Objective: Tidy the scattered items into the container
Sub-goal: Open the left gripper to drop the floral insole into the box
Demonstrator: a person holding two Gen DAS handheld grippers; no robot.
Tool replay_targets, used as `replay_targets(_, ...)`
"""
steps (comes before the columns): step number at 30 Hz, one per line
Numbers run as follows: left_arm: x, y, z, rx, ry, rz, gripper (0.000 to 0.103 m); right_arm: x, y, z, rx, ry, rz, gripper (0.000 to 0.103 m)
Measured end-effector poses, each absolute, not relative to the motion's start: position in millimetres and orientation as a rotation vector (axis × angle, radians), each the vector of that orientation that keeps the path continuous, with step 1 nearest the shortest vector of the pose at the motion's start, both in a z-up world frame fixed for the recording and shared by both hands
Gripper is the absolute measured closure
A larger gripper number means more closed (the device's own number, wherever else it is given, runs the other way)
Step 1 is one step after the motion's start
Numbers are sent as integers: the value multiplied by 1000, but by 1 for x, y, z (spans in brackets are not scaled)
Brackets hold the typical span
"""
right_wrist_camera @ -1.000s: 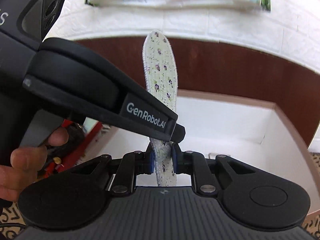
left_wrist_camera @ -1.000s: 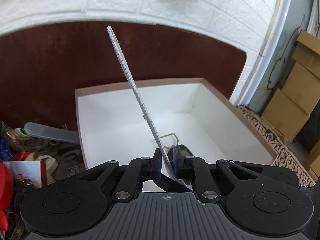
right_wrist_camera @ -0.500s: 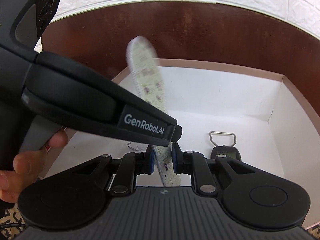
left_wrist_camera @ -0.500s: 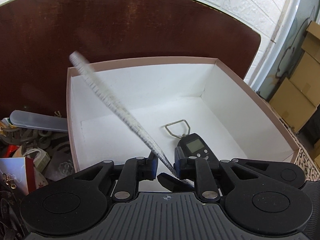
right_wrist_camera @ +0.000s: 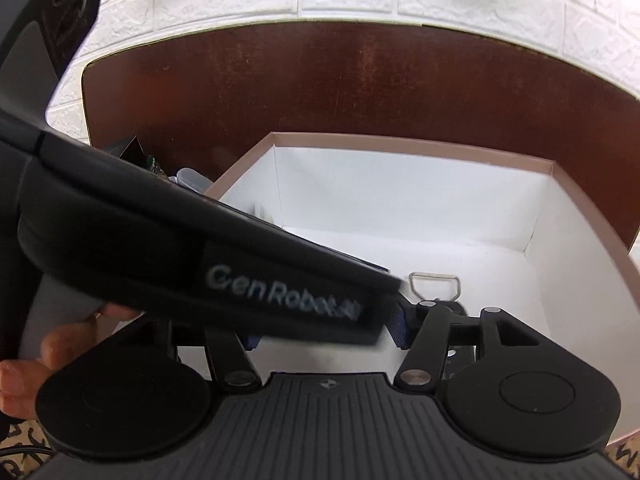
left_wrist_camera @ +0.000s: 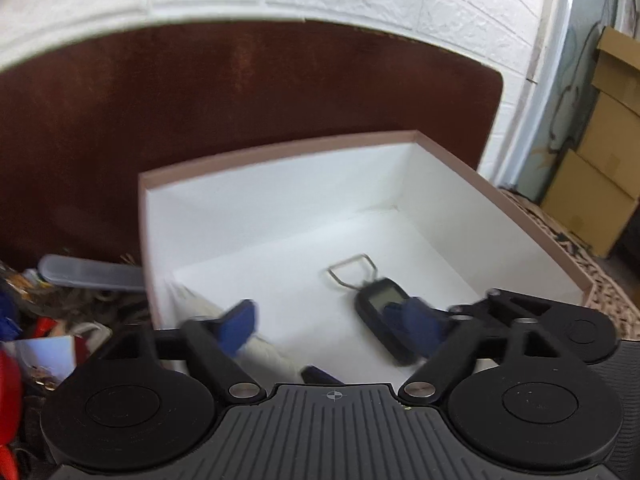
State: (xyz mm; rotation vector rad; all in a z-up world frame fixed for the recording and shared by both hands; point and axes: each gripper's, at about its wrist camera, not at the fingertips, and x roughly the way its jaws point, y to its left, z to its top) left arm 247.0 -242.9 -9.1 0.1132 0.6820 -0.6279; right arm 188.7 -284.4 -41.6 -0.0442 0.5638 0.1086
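Insole [left_wrist_camera: 264, 354] is lying pale and blurred on the white floor of the box [left_wrist_camera: 280, 156], low in the left wrist view, just behind and below the left-side blue pad [left_wrist_camera: 236, 326] of the left gripper [left_wrist_camera: 328, 326]; nothing is pressing on it; the jaws of this gripper are opening and are standing very wide, with the insole free between and under them. Ahead of the right-side pad, a dark hand scale [left_wrist_camera: 384, 320] with a grey screen and a wire loop is resting on the box floor, partly hidden by that pad.

In the right wrist view the right gripper [right_wrist_camera: 326, 334] is also pointing down into the box [right_wrist_camera: 420, 148]; its jaws are opening, about half wide, and I am seeing only the white box floor between the blue pads; the body of the left gripper is crossing in front, so part of the gap is hidden. The wire loop of the hand scale [right_wrist_camera: 436, 284] is showing just ahead of the right-side jaw. A hand [right_wrist_camera: 52, 352] is gripping the handle of the left gripper at the lower left edge.

To the left of the left jaws, outside the box wall, a heap of scattered items [left_wrist_camera: 52, 320] is lying on the brown tabletop [left_wrist_camera: 240, 100], among them a grey translucent flat piece [left_wrist_camera: 88, 276] that is reaching to the box wall.
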Motion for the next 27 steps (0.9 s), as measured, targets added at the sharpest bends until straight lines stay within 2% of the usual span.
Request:
replay_targets(2,242,-242,-4,132,627,-611,4,186,-283,-41,-46,554,105,30)
replay_targets(10,236,-235,4,132,601,-552,2,173,-272,-35,-64,497,82,4)
replay_targets(15,226,-226,5,131,594,-520,2,165,-261,-32,-79,475,76,0)
replay_targets(27,192,-212,17,158,550,-487,2,143,-232,-24,-100,437,101,0)
